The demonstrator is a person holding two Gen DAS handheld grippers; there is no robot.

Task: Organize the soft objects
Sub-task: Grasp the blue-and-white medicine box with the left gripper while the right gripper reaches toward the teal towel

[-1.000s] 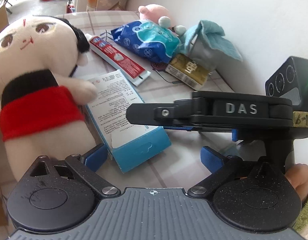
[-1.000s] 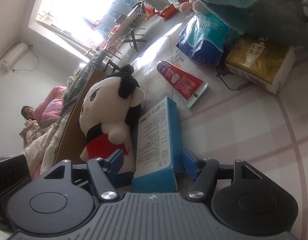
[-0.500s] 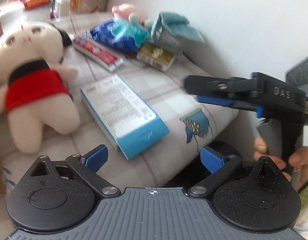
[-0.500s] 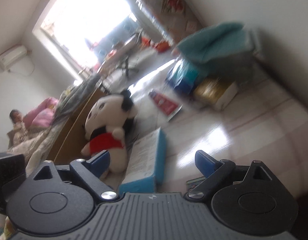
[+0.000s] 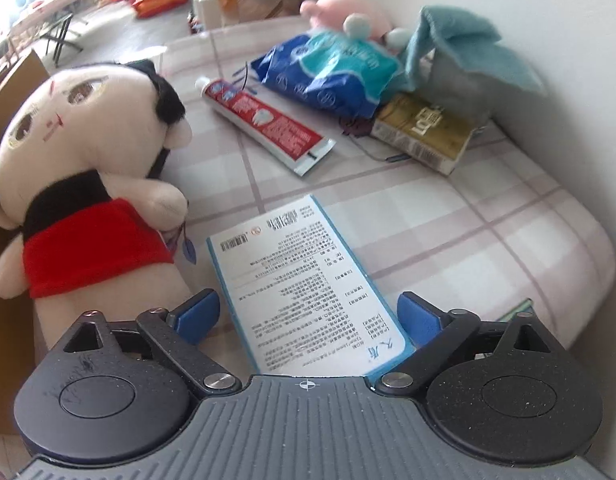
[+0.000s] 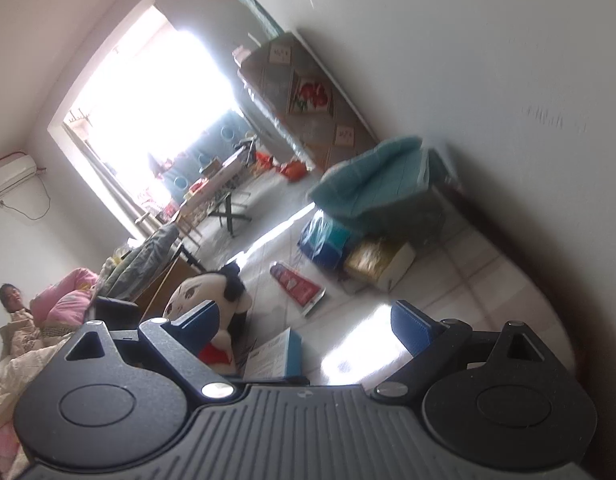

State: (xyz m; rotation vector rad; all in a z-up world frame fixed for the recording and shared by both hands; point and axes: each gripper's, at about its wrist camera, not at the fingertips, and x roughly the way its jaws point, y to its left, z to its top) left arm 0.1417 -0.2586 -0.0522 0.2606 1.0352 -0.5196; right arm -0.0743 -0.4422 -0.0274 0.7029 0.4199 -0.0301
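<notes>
A plush doll (image 5: 87,184) with a red skirt lies at the left of the checked table; it also shows in the right wrist view (image 6: 211,300). A pink plush (image 5: 348,8) and a teal towel (image 5: 464,40) draped over a grey bin sit at the back by the wall. My left gripper (image 5: 308,312) is open, its blue pads either side of a blue and white box (image 5: 303,288). My right gripper (image 6: 303,320) is open and empty, pulled back off the table's edge, far from the towel (image 6: 376,180).
A red toothpaste tube (image 5: 267,120), a blue plastic pack (image 5: 332,68) and a gold box (image 5: 424,132) lie mid-table. The white wall runs along the right. The table's rounded corner (image 5: 580,248) is at the right. A cardboard box (image 5: 7,80) stands to the left.
The right gripper has pulled away from the blue box and back off the table, leaving the left view. The left gripper has moved forward over the blue box.
</notes>
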